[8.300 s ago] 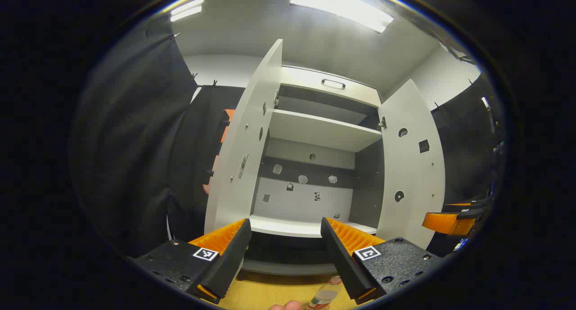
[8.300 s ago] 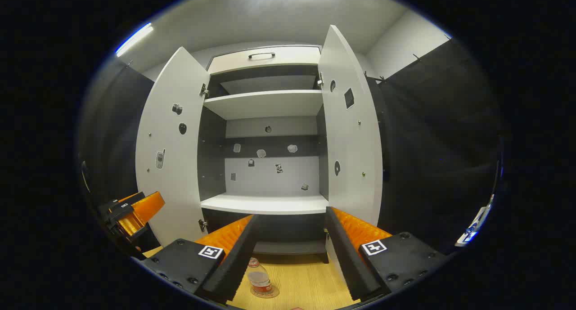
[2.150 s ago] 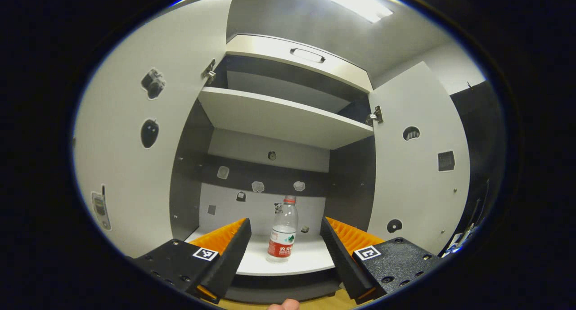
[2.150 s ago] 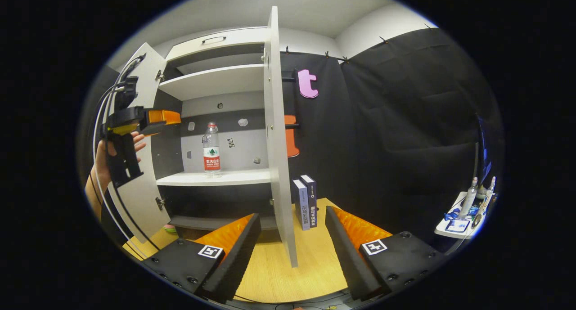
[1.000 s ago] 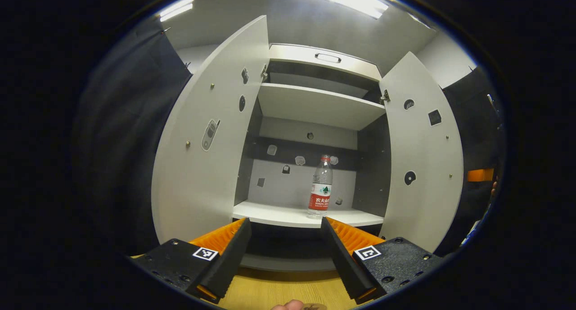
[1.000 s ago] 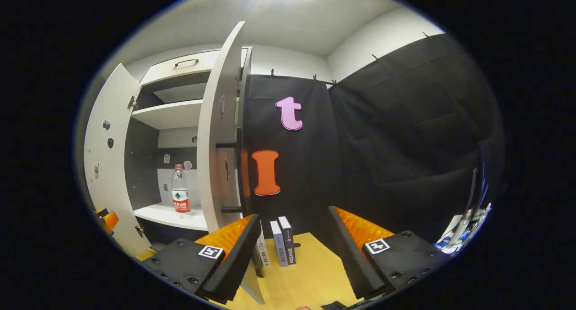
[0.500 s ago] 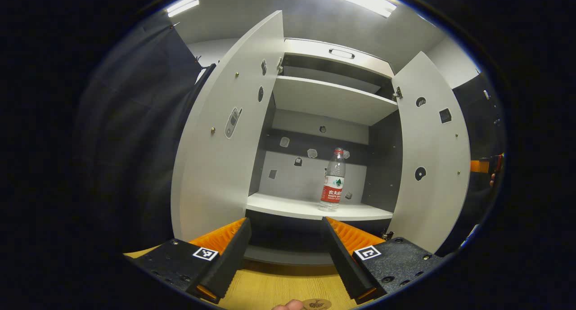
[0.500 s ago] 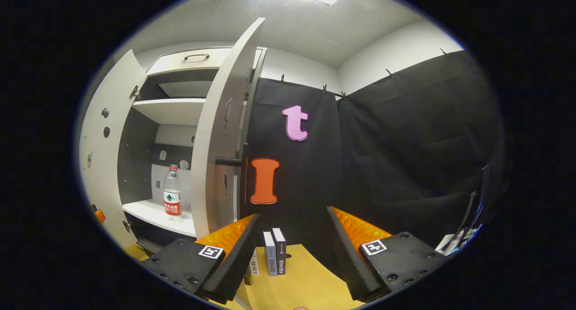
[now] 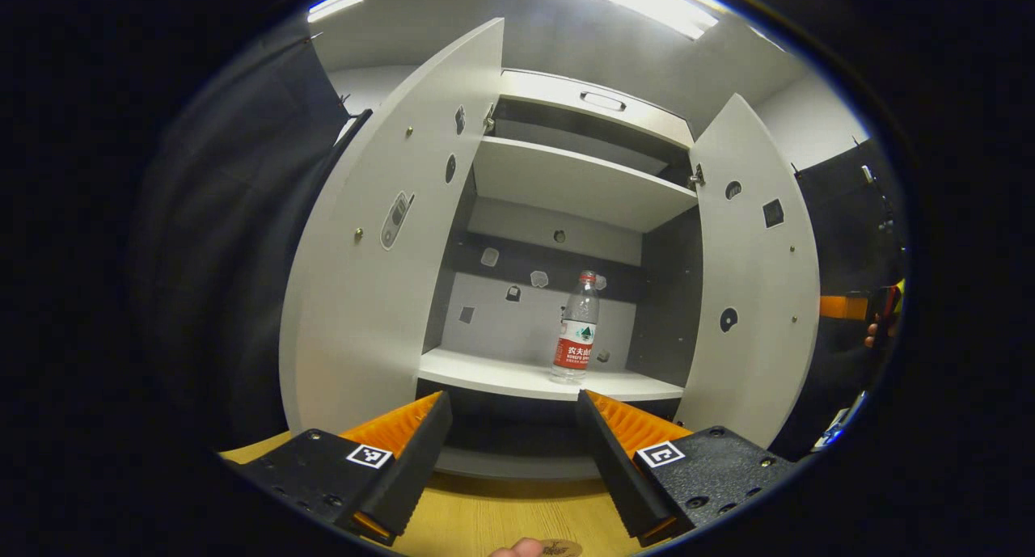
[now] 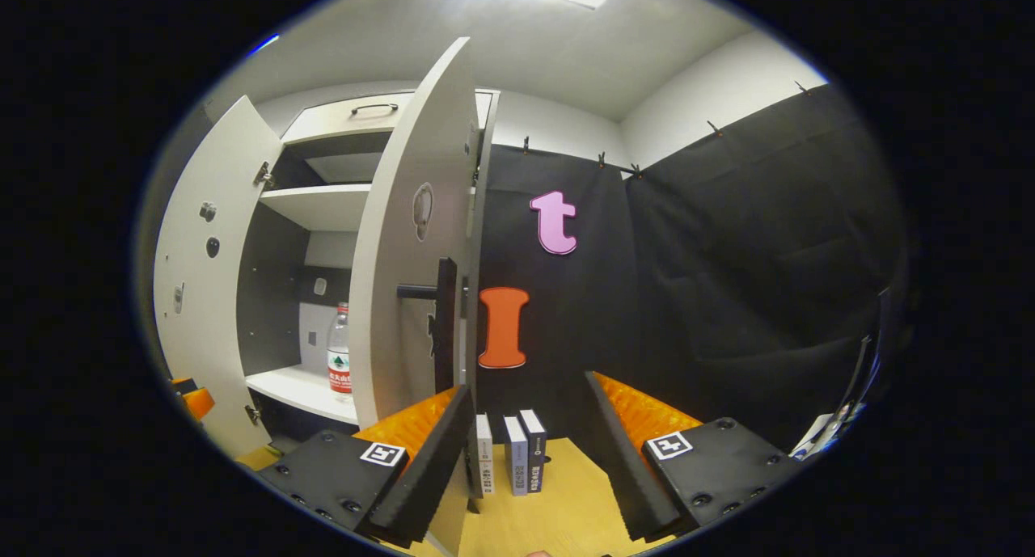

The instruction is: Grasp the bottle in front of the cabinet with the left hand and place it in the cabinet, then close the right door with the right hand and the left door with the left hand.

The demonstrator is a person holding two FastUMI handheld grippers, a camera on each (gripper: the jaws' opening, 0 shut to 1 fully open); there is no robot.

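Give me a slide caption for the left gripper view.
Open left gripper faces the cabinet, bottle upright on its shelf, both doors open.

The left hand-held gripper (image 9: 511, 452) shows two wedge-shaped fingers (image 9: 408, 460) with ribbed inner faces, each mounted on a black, grainy block. Each block carries a small square black-and-white marker (image 9: 369, 456) on top and round screw holes along its lower edge. The right hand-held gripper (image 10: 530, 452) is built the same way: ribbed wedge fingers, black blocks, a square marker (image 10: 382, 453) on each, screw holes at 5 and 7 o'clock. A fingertip (image 9: 517, 549) peeks in at 6 o'clock.
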